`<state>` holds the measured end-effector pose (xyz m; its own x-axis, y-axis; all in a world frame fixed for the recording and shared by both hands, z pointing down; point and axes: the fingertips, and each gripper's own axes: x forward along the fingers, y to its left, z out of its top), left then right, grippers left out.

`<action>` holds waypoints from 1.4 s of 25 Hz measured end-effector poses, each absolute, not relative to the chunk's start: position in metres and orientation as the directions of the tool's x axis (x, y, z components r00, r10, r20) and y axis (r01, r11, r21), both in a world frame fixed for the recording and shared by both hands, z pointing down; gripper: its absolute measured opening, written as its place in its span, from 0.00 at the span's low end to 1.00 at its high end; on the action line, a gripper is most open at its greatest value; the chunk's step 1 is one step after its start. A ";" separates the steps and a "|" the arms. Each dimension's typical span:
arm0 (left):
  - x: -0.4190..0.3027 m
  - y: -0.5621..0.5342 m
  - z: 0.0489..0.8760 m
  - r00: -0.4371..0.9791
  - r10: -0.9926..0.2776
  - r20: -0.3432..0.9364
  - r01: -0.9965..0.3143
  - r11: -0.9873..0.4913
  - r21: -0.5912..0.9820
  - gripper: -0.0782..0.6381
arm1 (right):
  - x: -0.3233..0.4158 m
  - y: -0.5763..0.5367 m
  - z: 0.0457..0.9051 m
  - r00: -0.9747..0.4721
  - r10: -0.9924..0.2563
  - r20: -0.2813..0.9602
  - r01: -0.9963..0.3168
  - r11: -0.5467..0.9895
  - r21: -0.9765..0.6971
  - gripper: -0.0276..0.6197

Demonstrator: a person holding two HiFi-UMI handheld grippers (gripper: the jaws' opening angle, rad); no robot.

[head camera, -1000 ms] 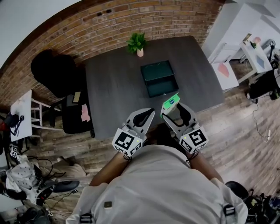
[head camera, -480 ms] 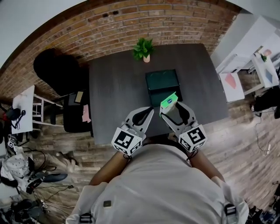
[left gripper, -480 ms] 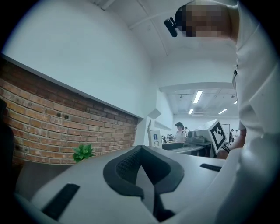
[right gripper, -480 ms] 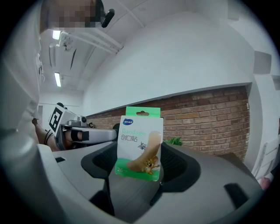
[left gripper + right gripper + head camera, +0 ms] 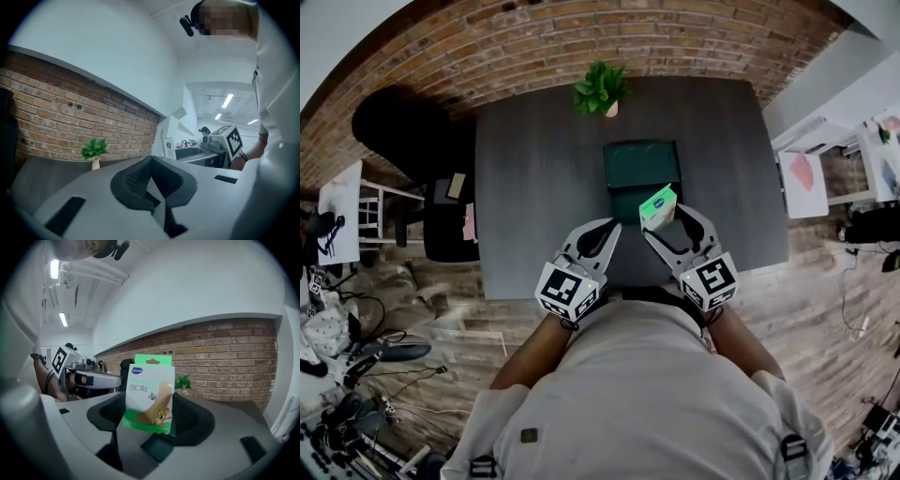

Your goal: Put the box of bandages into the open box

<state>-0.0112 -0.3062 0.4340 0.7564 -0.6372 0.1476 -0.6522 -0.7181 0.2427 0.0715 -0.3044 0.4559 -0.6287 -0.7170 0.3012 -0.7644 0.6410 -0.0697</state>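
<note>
right gripper (image 5: 667, 223) clamps the flat green-white cardboard bandage box (image 5: 149, 392) at six o'clock of the dark rectangular open box (image 5: 642, 167); left gripper (image 5: 607, 228) jaws together, empty.

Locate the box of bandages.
The box of bandages is clamped in the right claw, right of centre in the head view, just short of the open box.

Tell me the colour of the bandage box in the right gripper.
The bandage box is white with green top and bottom edges; clearest in the right gripper view.
</note>
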 end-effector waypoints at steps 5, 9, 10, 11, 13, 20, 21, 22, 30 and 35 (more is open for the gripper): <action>-0.003 -0.329 0.466 0.729 -0.651 0.211 -0.683 -0.674 0.281 0.13 | 0.086 -0.329 0.490 -0.648 -0.668 0.365 -0.735 0.675 -0.069 0.51; 0.001 -0.340 0.498 0.710 -0.651 0.269 -0.704 -0.639 0.311 0.13 | 0.091 -0.343 0.528 -0.666 -0.616 0.421 -0.708 0.700 -0.095 0.51; 0.003 -0.341 0.505 0.706 -0.649 0.284 -0.708 -0.633 0.312 0.13 | 0.093 -0.346 0.536 -0.667 -0.605 0.436 -0.702 0.706 -0.094 0.51; 0.006 -0.343 0.510 0.704 -0.646 0.295 -0.710 -0.631 0.313 0.13 | 0.095 -0.348 0.543 -0.667 -0.594 0.450 -0.695 0.714 -0.088 0.51; 0.010 -0.347 0.520 0.701 -0.641 0.313 -0.713 -0.626 0.314 0.13 | 0.098 -0.353 0.556 -0.666 -0.572 0.478 -0.676 0.734 -0.064 0.51; 0.016 -0.361 0.575 0.667 -0.619 0.415 -0.743 -0.599 0.299 0.13 | 0.097 -0.363 0.602 -0.684 -0.471 0.557 -0.590 0.806 -0.043 0.51; 0.017 -0.361 0.582 0.662 -0.613 0.431 -0.746 -0.594 0.302 0.13 | 0.097 -0.364 0.610 -0.685 -0.456 0.569 -0.577 0.816 -0.039 0.51; 0.017 -0.361 0.589 0.659 -0.607 0.445 -0.748 -0.590 0.304 0.13 | 0.097 -0.364 0.618 -0.684 -0.441 0.581 -0.562 0.826 -0.035 0.51; 0.028 -0.366 0.630 0.636 -0.582 0.507 -0.760 -0.586 0.280 0.13 | 0.102 -0.368 0.688 -0.636 -0.307 0.708 -0.452 0.892 -0.019 0.51; 0.027 -0.370 0.650 0.625 -0.564 0.540 -0.772 -0.552 0.316 0.13 | 0.102 -0.369 0.720 -0.581 -0.223 0.783 -0.373 0.928 -0.013 0.51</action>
